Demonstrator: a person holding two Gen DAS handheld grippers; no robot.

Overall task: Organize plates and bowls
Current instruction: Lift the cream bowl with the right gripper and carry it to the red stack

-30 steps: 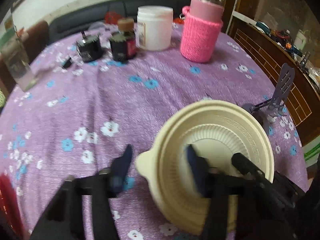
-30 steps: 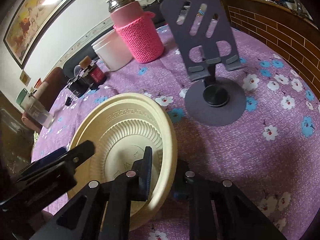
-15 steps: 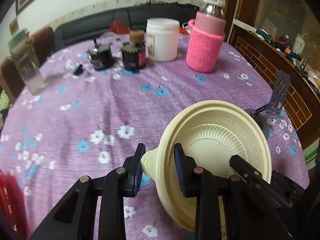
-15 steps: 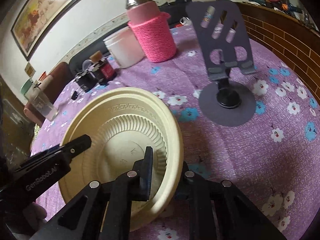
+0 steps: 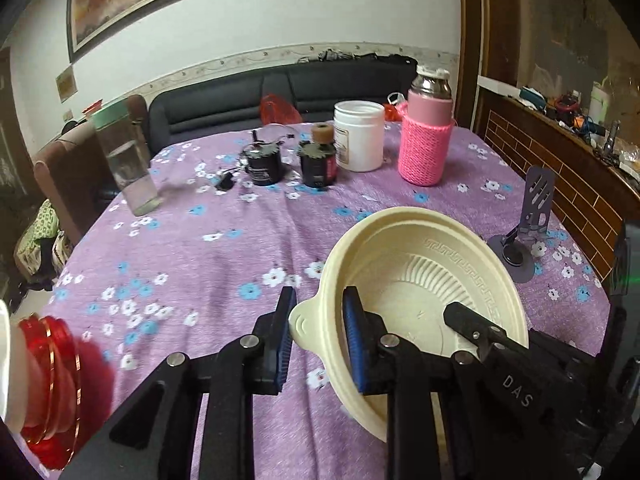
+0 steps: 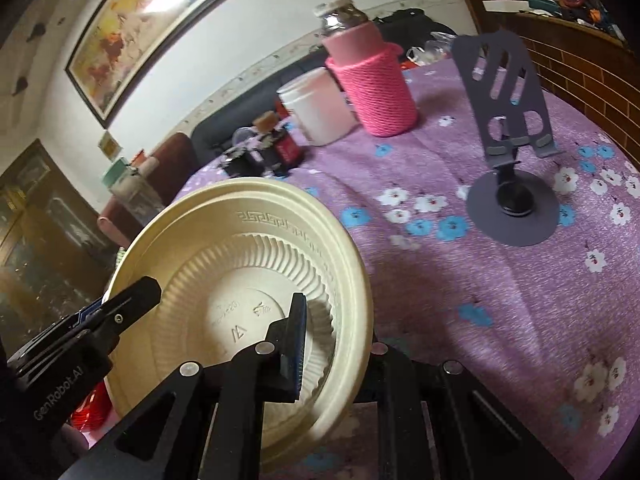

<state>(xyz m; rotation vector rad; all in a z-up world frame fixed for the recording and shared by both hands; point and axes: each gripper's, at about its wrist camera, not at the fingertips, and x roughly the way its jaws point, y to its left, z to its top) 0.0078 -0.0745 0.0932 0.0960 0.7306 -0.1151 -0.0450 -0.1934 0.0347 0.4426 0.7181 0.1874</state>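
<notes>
A cream plastic bowl [image 5: 420,280] with a ribbed bottom and a small tab on its rim hangs tilted above the purple flowered tablecloth [image 5: 192,248]. My left gripper [image 5: 320,340] is closing, and its blue pads press on the rim at the tab, one pad inside the bowl and one outside. My right gripper [image 6: 340,352] is shut on the opposite rim of the bowl [image 6: 248,264]; its outer finger is hidden behind the bowl wall. The right gripper's finger [image 5: 480,332] shows inside the bowl in the left wrist view.
A stack of red bowls [image 5: 52,380] sits at the near left. A grey phone stand [image 6: 508,160] stands to the right. At the back are a pink-sleeved flask [image 5: 426,148], a white jar [image 5: 358,136], dark ink bottles [image 5: 318,164] and a clear water bottle [image 5: 128,164].
The left jaws narrowed from wide open onto the bowl's tabbed rim. Both grippers rose with the bowl, which now hangs off the cloth and more tilted.
</notes>
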